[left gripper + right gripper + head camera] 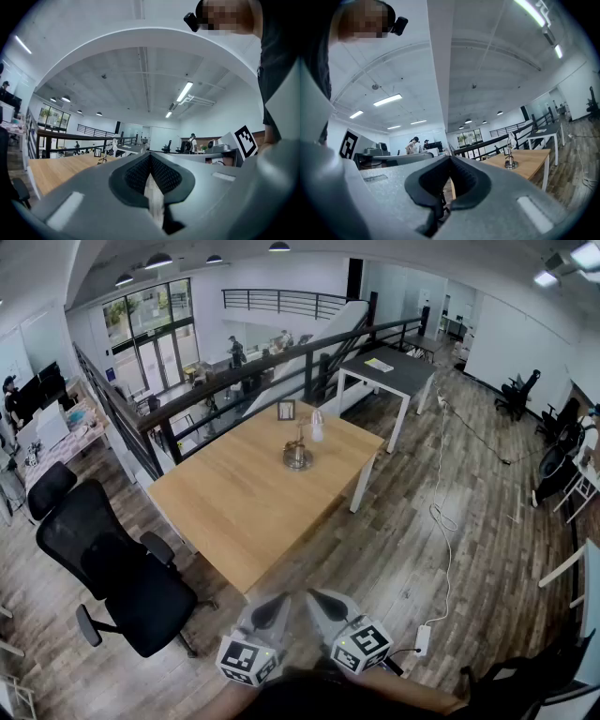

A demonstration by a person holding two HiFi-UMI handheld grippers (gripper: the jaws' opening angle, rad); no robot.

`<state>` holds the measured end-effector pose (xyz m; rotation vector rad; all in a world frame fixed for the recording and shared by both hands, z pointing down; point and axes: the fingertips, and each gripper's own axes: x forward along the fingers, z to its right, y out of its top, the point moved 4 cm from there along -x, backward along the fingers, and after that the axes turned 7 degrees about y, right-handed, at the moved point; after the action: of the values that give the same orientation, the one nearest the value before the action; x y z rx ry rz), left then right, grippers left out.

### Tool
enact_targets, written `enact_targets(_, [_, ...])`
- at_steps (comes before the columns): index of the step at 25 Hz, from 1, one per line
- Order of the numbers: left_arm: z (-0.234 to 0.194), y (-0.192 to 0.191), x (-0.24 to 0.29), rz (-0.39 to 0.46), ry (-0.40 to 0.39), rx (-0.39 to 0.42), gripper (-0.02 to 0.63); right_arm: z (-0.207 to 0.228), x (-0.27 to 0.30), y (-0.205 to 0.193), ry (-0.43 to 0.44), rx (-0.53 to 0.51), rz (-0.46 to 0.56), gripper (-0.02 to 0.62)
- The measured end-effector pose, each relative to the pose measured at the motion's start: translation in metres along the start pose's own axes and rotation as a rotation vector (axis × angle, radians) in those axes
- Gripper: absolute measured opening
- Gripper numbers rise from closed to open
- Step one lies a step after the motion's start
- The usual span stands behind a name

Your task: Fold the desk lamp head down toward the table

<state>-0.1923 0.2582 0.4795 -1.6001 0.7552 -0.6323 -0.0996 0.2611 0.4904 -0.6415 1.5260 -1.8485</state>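
Our left gripper (272, 607) and right gripper (324, 602), jaws closed and empty, hang well short of the pale wooden desk (239, 512); we reckon reaching its seemingly metal desk lamp (298, 452) comes first.

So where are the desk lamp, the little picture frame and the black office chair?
desk lamp (298, 457): head view, its round base.
picture frame (286, 410): head view, its middle.
black office chair (150, 601): head view, its seat.

The room is bright and evenly lit by ceiling lamps (185, 92) and large windows (150, 329). Shadows are weak. All views bend strongly at the edges; both gripper views have black corners.
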Motion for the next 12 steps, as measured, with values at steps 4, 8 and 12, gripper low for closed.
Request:
enact_targets(4, [-0.004, 0.001, 0.002, -0.002, 0.002, -0.005, 0.002, 0.003, 0.004, 0.002, 0.005, 0.02, 0.003, 0.0])
enact_targets(8, [-0.002, -0.002, 0.006, -0.006, 0.004, -0.006, 0.002, 0.007, 0.004, 0.001, 0.013, 0.021, 0.001, 0.0])
enact_targets(12, [-0.002, -0.001, 0.017, -0.007, 0.007, -0.008, 0.002, 0.017, 0.004, 0.005, 0.017, 0.02, 0.008, 0.002])
